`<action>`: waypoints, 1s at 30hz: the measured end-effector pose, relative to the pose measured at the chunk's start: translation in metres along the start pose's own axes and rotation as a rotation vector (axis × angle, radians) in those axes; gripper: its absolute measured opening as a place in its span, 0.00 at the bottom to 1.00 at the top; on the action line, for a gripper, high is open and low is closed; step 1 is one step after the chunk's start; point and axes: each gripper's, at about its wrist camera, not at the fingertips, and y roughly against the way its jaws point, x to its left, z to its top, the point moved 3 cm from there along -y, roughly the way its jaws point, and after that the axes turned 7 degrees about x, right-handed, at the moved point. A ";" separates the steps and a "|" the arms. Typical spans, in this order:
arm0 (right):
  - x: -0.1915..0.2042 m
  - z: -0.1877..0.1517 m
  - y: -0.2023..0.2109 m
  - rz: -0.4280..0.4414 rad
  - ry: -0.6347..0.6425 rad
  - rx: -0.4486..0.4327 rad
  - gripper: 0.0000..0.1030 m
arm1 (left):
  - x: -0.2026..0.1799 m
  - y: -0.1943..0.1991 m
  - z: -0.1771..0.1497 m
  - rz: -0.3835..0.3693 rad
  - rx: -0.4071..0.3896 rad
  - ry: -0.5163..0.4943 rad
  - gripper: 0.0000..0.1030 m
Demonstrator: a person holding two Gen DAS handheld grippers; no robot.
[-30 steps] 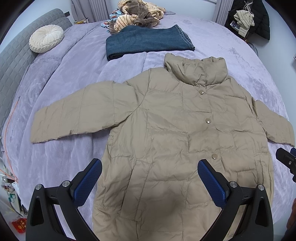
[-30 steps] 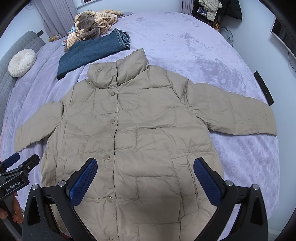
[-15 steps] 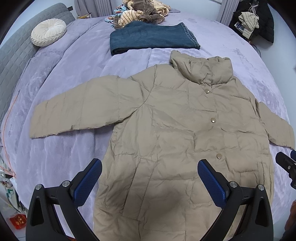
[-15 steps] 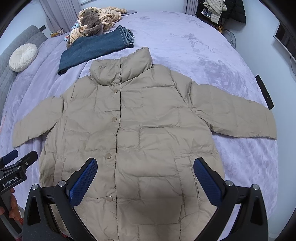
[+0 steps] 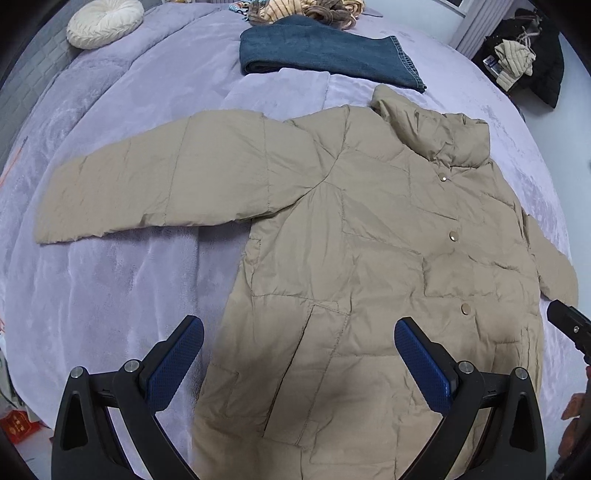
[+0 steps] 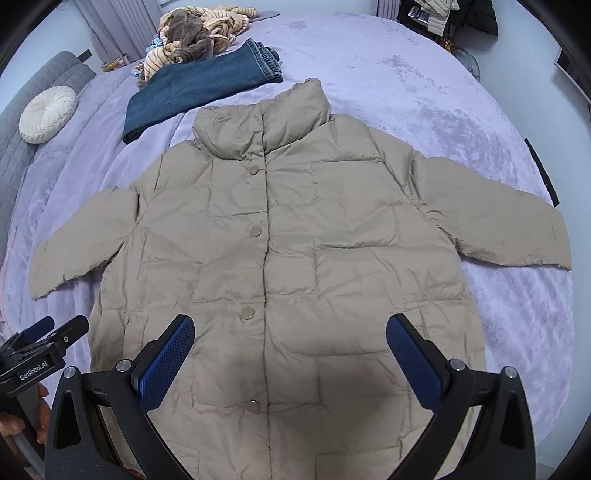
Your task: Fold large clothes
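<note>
A tan puffer jacket lies flat and buttoned on a lilac bed, collar away from me, both sleeves spread out sideways. My left gripper hovers open over the jacket's lower left part, blue pads wide apart, nothing between them. My right gripper hangs open above the lower front near the button line, also holding nothing. The left sleeve stretches far to the left; the right sleeve reaches to the right. Each gripper shows at the edge of the other's view.
Folded blue jeans lie beyond the collar, with a heap of striped and brown clothes behind them. A round white cushion rests at the far left by a grey headboard. Dark clothes hang at the far right.
Both grippers have moved forward and lower toward the jacket, so it fills more of each view. Both stay open; the jacket has not moved.
</note>
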 end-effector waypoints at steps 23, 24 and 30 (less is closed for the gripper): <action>0.155 0.006 -0.101 0.202 0.134 0.169 1.00 | 0.267 -0.090 0.110 -0.297 -0.209 0.632 0.57; 0.160 0.010 -0.103 0.214 0.132 0.167 1.00 | 0.274 -0.090 0.115 -0.273 -0.222 0.638 0.42; 0.192 0.036 -0.114 0.315 0.095 0.132 0.99 | 0.304 -0.068 0.123 -0.204 -0.302 0.636 0.08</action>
